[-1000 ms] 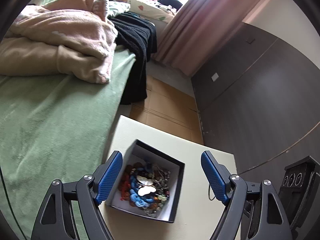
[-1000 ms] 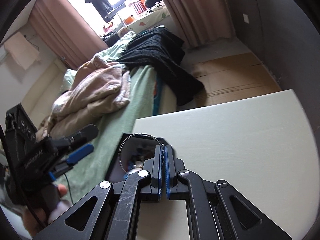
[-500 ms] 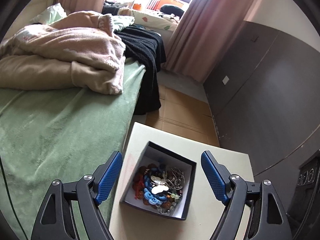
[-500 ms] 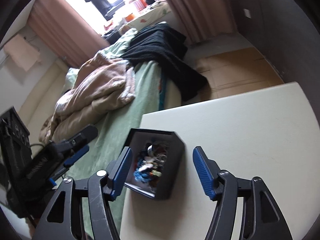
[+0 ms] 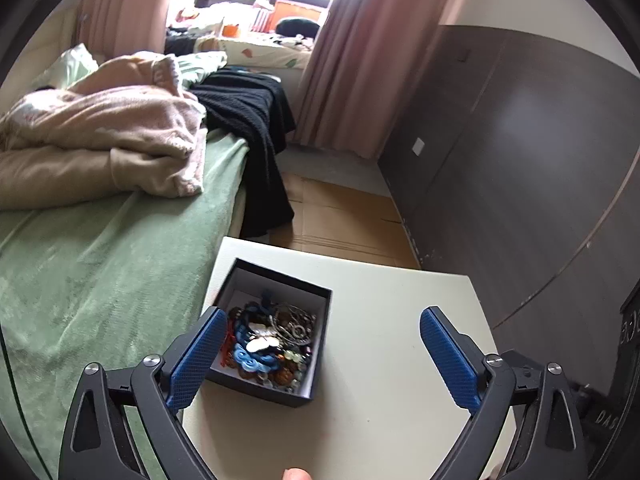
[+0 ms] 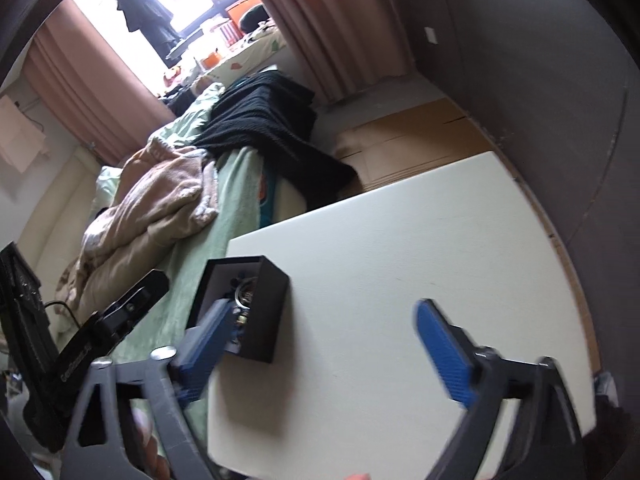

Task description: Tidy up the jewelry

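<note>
1. Left gripper point(image 5: 318, 354) gapes wide, empty; its jaws have just been opening, one pad overlapping the box's near side.
2. Right gripper point(image 6: 326, 346) likewise just opened, nothing between its jaws.
3. Jewelry point(image 5: 272, 344) lies heaped in the black box point(image 5: 310, 394) at the worktop point(image 5: 380, 400) edge beside the bed point(image 5: 100, 272), probably finished.

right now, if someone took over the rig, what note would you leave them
Left gripper: fingers wide open, nothing held, hovering over the table with the black box by its left finger; its fingers have just been opening.
Right gripper: fingers just opened wide, nothing between them now; a second ago they were shut on a thin wire hoop.
Jewelry: piled in the open box near the table's bed-side edge.
Done: the hoop appears dropped into the box.
Left: no loose pieces visible on the table; check out of view.
</note>
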Demonstrator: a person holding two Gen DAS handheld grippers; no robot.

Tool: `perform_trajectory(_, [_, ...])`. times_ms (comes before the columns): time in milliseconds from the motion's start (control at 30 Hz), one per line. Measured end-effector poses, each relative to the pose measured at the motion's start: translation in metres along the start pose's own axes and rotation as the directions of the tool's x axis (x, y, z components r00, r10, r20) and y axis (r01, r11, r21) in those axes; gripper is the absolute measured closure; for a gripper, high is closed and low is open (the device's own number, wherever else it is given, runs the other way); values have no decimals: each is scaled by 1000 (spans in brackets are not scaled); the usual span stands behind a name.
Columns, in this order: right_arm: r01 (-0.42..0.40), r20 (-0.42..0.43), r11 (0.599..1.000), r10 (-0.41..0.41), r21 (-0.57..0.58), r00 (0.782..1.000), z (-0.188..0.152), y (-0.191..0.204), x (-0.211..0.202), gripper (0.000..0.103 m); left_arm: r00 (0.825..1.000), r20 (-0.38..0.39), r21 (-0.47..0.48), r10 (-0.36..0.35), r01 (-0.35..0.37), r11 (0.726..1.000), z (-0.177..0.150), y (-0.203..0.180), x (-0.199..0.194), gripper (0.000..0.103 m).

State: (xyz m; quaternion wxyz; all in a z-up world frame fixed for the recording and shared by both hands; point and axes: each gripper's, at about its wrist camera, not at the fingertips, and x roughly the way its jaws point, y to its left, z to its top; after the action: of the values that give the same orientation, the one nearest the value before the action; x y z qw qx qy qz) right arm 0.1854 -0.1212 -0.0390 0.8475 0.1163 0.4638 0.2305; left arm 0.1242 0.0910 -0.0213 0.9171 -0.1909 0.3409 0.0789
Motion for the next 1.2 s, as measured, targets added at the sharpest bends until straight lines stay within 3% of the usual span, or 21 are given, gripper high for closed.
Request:
perform_trajectory(500, [54,42,999,-54,-9,998,-14,-30,-56,4,997,5,98,-74,73,992,-22,-42,-30,5])
perform_trajectory(667, [81,97,997,-80,-8,992,-15,-36,-77,4,996,4,132,-93,92,987,-26,-52,-42,5])
perform_trajectory(1200, [70,99,994,-61,-89,993,-17,-27,-100,4,996,10,158,-87,84,984,-25,-55,-59,6])
